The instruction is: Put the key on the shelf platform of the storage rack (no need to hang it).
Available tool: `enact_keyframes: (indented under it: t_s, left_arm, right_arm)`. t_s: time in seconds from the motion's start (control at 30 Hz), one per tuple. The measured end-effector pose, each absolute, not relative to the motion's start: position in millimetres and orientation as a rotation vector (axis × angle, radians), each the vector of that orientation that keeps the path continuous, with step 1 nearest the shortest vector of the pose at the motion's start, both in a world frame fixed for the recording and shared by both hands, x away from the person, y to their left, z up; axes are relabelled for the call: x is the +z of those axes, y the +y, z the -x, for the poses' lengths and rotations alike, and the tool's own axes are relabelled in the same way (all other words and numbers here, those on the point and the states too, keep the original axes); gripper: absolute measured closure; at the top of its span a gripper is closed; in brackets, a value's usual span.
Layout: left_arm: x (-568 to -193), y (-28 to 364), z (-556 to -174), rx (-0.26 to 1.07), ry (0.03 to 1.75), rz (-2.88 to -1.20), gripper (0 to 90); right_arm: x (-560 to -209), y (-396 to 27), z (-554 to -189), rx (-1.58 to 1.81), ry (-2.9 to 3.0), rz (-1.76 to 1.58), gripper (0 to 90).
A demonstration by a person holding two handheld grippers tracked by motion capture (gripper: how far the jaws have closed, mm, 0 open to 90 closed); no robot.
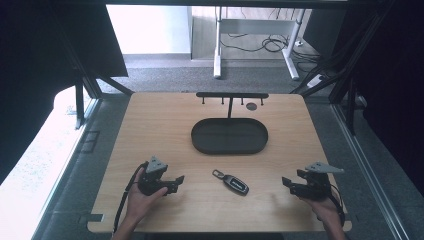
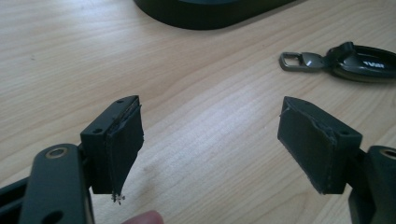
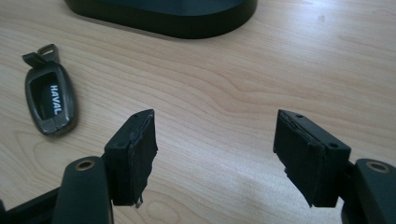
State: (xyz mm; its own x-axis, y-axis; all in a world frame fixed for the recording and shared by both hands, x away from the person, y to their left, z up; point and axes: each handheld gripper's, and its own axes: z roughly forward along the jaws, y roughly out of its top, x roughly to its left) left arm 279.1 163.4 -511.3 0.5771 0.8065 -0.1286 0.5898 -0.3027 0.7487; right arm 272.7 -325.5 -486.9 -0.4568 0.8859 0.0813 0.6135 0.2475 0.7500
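A dark car key fob point(image 1: 232, 182) with a metal loop lies flat on the wooden table point(image 1: 165, 125), between my two grippers. My left gripper point(image 1: 176, 184) is held in a hand at the front left, jaws open and pointing right toward the fob, with nothing between them. In the left gripper view the fob point(image 2: 357, 63) lies beyond the open left gripper point(image 2: 210, 126), to the upper right. My right gripper point(image 1: 286, 184) is held at the front right, jaws open and empty, pointing left. In the right gripper view the fob point(image 3: 49, 98) lies to the left of the right gripper point(image 3: 215, 135).
A black oval tray point(image 1: 229, 136) stands mid-table behind the fob, with a thin post rising to a black hook bar point(image 1: 231, 95). The tray's rim shows at the top of both gripper views point(image 2: 205, 14) point(image 3: 177, 18). Dark frame struts flank the table.
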Motion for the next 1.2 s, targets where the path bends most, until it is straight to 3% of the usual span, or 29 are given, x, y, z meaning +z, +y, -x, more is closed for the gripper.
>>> enact_keyframes:
  t_s: [0.3,0.53,1.2]
  left_arm:
    - [-502,167,-270,0.354,1.062,-2.027,21.3]
    - [-500,166,-264,0.363,1.066,-2.060,21.9]
    - [-498,167,-265,0.366,1.047,-2.097,22.5]
  right_arm:
    - [-448,-297,-278,0.949,2.346,-1.269,29.7]
    - [-437,-272,-279,0.894,2.450,-1.177,30.0]
    - [-445,-179,-303,0.677,2.713,-0.947,31.1]
